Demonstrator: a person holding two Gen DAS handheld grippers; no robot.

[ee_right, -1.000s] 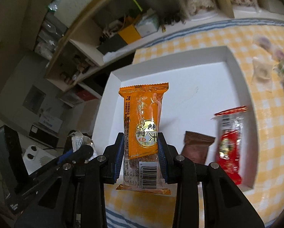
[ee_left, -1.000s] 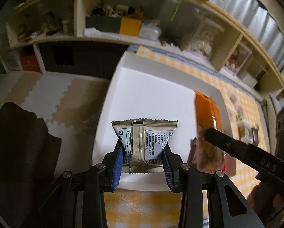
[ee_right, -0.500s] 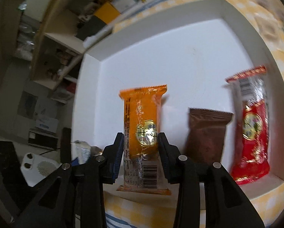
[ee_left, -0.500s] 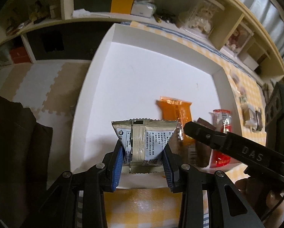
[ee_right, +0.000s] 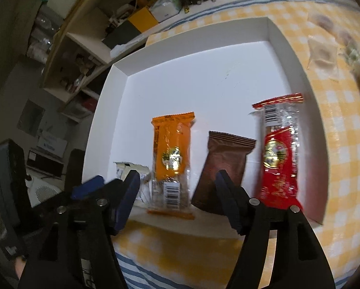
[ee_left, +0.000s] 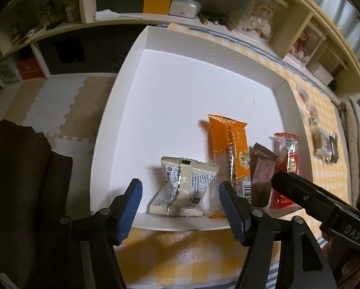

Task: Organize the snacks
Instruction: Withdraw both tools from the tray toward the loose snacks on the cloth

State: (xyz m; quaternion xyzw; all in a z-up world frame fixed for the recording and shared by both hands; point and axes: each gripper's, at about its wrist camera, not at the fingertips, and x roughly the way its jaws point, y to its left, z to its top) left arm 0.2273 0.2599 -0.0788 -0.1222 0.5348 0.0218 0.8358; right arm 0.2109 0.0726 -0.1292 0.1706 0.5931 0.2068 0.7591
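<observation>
Orange packet between right gripper's parted jaws

Both snacks let go in the tray

The left gripper has just opened, leaving the cream packet on the white tray floor near its front wall; the right gripper has just opened too, and the orange packet now lies just right of it.

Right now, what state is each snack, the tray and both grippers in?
White tray: holds four snacks.
Beige packet: released, lying in tray.
Orange packet: released, in tray.
Brown packet: in tray.
Red packet: in tray.
Left gripper: just opened.
Right gripper: just opened.
</observation>
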